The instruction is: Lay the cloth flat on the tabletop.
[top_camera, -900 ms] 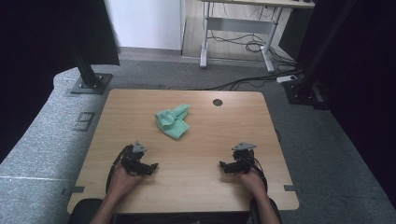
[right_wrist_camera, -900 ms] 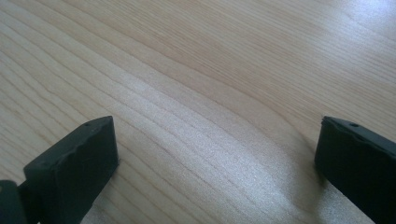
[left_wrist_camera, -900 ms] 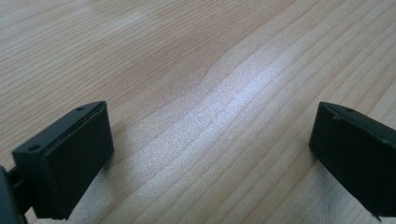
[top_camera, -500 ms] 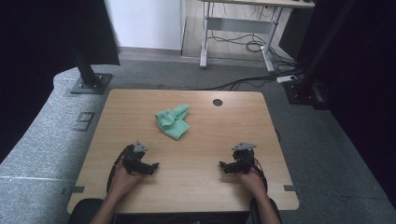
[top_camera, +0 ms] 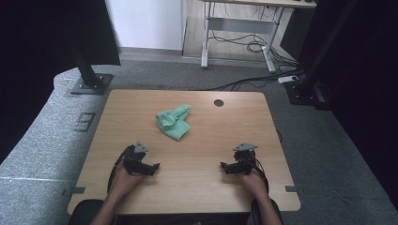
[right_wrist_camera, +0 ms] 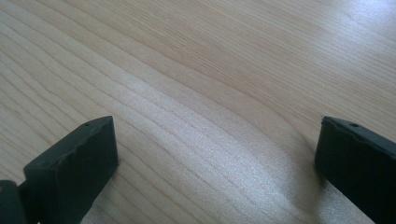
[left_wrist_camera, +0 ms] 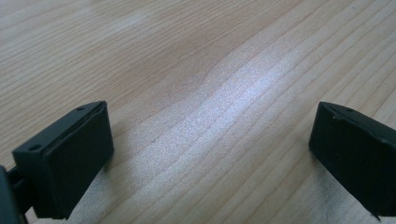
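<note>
- High view: above the near edge, looking forward and down over the whole table (top_camera: 206, 187).
- Both gripper views: very close, low over the same wood between each gripper's own jaws.

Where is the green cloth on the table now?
In the high view, the green cloth lies crumpled left of the table's centre, beyond the left tool.

A mint-green cloth (top_camera: 173, 122) lies crumpled on the wooden surface (top_camera: 225, 140), a little left of centre in the high view. It is loosely bunched, with one fold trailing toward the upper right, and sits flat, well apart from both grippers.
</note>
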{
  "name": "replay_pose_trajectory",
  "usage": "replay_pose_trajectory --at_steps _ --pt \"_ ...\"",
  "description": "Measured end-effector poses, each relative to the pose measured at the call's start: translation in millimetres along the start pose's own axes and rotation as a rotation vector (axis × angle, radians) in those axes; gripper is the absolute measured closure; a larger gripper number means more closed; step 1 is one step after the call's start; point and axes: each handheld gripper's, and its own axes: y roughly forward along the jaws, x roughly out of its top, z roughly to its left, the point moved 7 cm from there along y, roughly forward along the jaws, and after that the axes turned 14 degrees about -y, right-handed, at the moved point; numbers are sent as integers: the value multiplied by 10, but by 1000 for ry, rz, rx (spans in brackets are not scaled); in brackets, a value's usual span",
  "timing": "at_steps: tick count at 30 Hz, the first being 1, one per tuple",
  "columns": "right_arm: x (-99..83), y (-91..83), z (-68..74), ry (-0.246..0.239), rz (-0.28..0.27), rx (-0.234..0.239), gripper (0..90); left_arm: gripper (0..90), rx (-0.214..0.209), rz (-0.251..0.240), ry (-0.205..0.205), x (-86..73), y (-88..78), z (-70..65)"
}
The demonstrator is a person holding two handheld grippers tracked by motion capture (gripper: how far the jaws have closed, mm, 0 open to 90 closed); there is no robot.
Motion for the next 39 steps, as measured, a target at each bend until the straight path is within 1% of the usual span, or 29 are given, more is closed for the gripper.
replay_pose_trajectory --at_steps 5,7,12,15,19,20,21,23,24,25,29,30,31,32,33,36,37,38,39 --pt "0 0 0 0 0 0 0 25 15 13 -13 12 -12 -4" --pt "0 0 0 0 0 0 0 45 18 28 -17 24 -25 -7" --pt "0 0 0 0 0 0 0 108 -1 42 -14 49 -36 -41" --pt "0 0 0 0 0 0 0 140 -10 44 -5 80 -30 -69" --pt "0 0 0 0 0 0 0 156 -22 42 16 171 -5 -129" --pt "0 0 0 0 0 0 0 171 -33 42 21 198 -3 -153" --pt "0 0 0 0 0 0 0 191 -33 42 21 198 -3 -153" --pt "0 0 0 0 0 0 0 203 -42 37 31 263 4 -198" --pt "0 0 0 0 0 0 0 215 -42 37 31 263 4 -198" --pt "0 0 0 0 0 0 0 224 -50 27 41 322 14 -230" --pt "0 0 0 0 0 0 0 257 -74 3 55 487 58 -313" --pt "0 0 0 0 0 0 0 264 -74 3 55 487 58 -313" --pt "0 0 0 0 1 0 0 279 -86 -2 66 563 76 -354" --pt "0 0 -1 0 0 0 0 295 -86 -2 66 563 76 -354" --pt "0 0 -1 0 0 0 0 303 -101 -10 79 662 95 -410" --pt "0 0 -1 0 0 0 0 324 -107 -20 96 792 125 -462" --pt "0 0 -1 0 0 0 0 328 -107 -20 96 792 125 -462" --pt "0 0 -1 0 0 0 0 328 -109 -26 98 836 134 -475" --pt "0 0 -1 0 0 0 0 351 -111 -31 98 877 143 -489"
